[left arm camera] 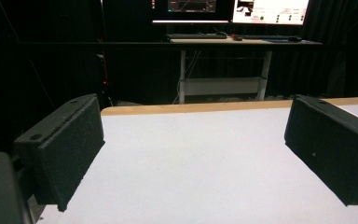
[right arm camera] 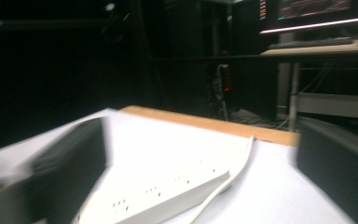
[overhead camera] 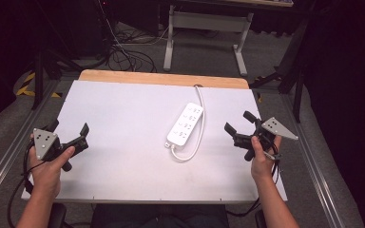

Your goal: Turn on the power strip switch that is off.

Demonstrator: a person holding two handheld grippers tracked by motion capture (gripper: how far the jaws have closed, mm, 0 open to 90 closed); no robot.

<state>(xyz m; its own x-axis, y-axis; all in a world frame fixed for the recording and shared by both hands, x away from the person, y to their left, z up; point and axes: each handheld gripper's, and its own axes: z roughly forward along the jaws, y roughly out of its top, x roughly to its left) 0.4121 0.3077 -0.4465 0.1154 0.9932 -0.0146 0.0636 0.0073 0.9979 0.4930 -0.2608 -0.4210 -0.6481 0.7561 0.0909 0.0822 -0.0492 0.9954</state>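
A white power strip (overhead camera: 185,124) lies flat on the white table top (overhead camera: 123,156), right of centre, and its white cable (overhead camera: 200,137) loops round its near end and runs off the far edge. My left gripper (overhead camera: 69,129) is held at the left side of the table, open, with bare table between its jaws (left arm camera: 196,154). Held to the right of the strip, my right gripper (overhead camera: 240,122) is open and apart from it. In the right gripper view the power strip (right arm camera: 154,196) and cable (right arm camera: 235,170) lie ahead between the open, blurred jaws.
A strip of bare wood (overhead camera: 164,78) runs along the table's far edge. Beyond it stand a desk frame (overhead camera: 204,23) and loose floor cables (overhead camera: 123,54). Metal rails (overhead camera: 313,161) flank the table. Lit monitors (left arm camera: 270,9) sit on the far desk.
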